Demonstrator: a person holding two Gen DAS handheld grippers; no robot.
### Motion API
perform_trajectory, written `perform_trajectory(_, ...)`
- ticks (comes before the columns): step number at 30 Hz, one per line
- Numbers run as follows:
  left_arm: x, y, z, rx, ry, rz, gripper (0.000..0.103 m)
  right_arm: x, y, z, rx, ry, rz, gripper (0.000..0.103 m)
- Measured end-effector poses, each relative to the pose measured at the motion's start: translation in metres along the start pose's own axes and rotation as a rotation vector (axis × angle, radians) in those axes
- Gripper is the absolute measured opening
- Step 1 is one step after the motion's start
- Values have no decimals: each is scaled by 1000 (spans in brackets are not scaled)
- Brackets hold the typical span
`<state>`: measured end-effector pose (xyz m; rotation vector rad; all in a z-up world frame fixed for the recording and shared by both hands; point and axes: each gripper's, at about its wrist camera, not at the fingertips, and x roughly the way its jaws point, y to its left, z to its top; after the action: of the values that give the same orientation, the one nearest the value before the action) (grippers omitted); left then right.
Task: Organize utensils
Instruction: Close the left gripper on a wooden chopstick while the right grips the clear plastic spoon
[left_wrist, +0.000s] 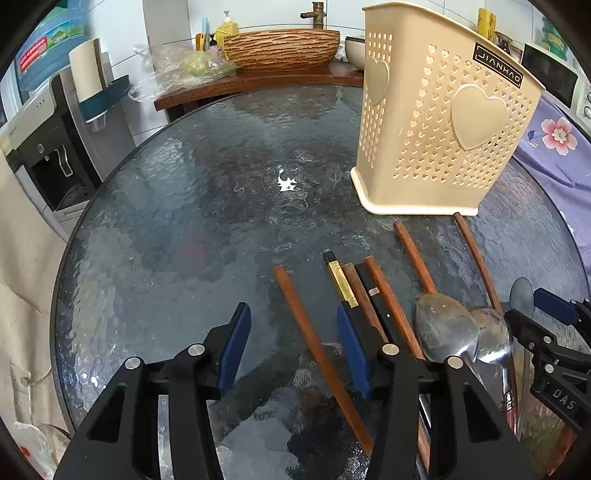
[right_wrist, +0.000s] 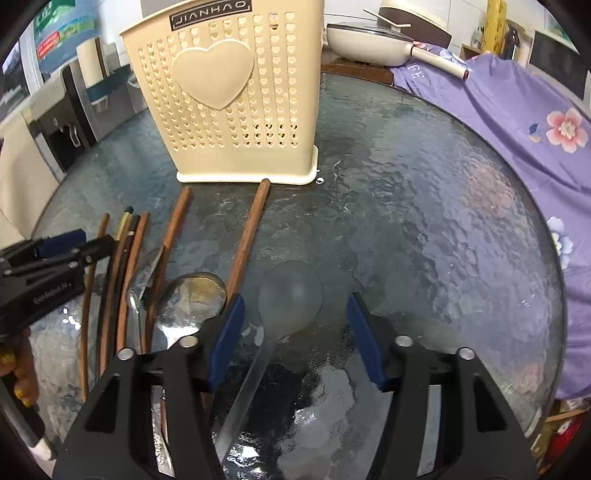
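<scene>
Right gripper (right_wrist: 295, 332) half open, empty, straddling translucent spoon (right_wrist: 284, 299) on bench (right_wrist: 424, 221); handle runs toward lower frame. Left gripper (left_wrist: 293, 347) half open, empty, over lone chopstick (left_wrist: 317, 350), lower centre. Holder (right_wrist: 229, 103) upper left.

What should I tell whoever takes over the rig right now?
Left gripper: open, astride a brown chopstick, not gripping.
Right gripper: open, over the clear spoon, not gripping.
Chopsticks and metal spoons lie on the glass table before the beige holder.
Done: no utensil visibly moved to the holder.
Left: put every utensil in.
</scene>
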<state>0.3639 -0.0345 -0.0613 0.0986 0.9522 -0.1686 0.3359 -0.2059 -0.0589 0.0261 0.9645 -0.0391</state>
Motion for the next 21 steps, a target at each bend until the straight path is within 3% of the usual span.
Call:
perform_trajectory(6,3,-1,6,7,12,-5,37,-1,2,-1,-6,-6,-7,43)
perform_trajectory(8,4,-3,9,15,18,-5,28,-2,4,-2,-12,-6,-5,37)
perform_trajectory(14,5,-8,13,23,30,-5,11,-2,7,0,-25,-7,-11,37)
perform_trajectory(21,6,-4,14,-7,33,-13,7,-1,4,1,-24,-14,-4,37)
